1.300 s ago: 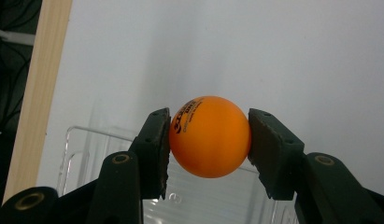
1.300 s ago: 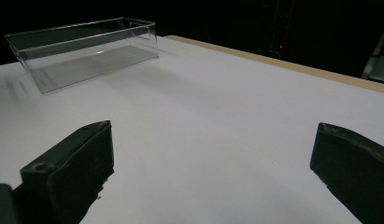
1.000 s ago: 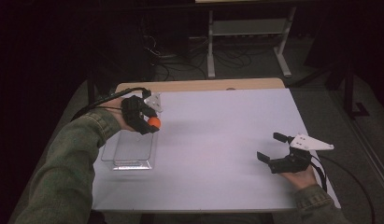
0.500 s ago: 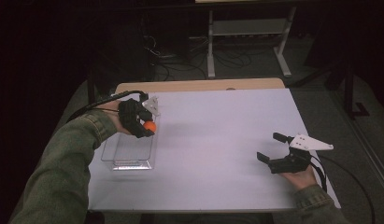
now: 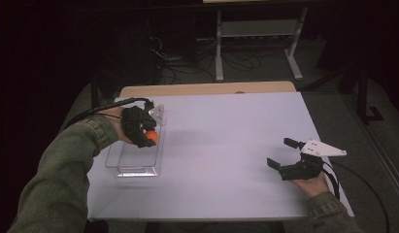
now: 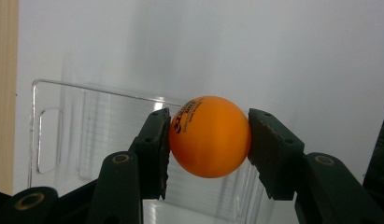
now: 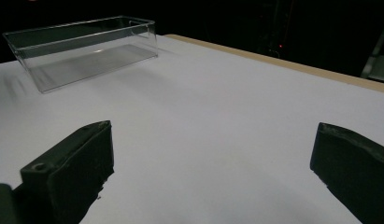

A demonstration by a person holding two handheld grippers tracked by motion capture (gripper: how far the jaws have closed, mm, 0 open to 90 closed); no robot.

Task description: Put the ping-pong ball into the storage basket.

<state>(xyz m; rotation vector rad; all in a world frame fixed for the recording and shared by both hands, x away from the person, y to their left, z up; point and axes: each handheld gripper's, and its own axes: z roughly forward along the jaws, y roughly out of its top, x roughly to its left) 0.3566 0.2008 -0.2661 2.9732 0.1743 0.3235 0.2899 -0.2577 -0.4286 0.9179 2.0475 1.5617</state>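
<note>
My left gripper (image 5: 149, 137) is shut on an orange ball (image 5: 151, 137) and holds it over the far end of a clear plastic box (image 5: 132, 162) at the table's left. In the left gripper view the ball (image 6: 209, 136), with dark print on it, sits pressed between both black pads (image 6: 154, 151), and the clear box (image 6: 59, 140) lies below and behind it. My right gripper (image 5: 283, 153) rests near the table's right front, its jaws standing wide apart with nothing between them. Its own view shows the box (image 7: 82, 49) empty, far off to the left.
The white table top (image 5: 226, 141) has a wooden strip (image 5: 207, 89) along its far edge. Beyond it in the dark stand a metal rack (image 5: 257, 36) and floor cables. A black cable (image 5: 97, 110) trails from my left gripper, another (image 5: 367, 187) from the right.
My left gripper with the ball has drifted a little leftward and nearer over the box. The right gripper has kept still.
</note>
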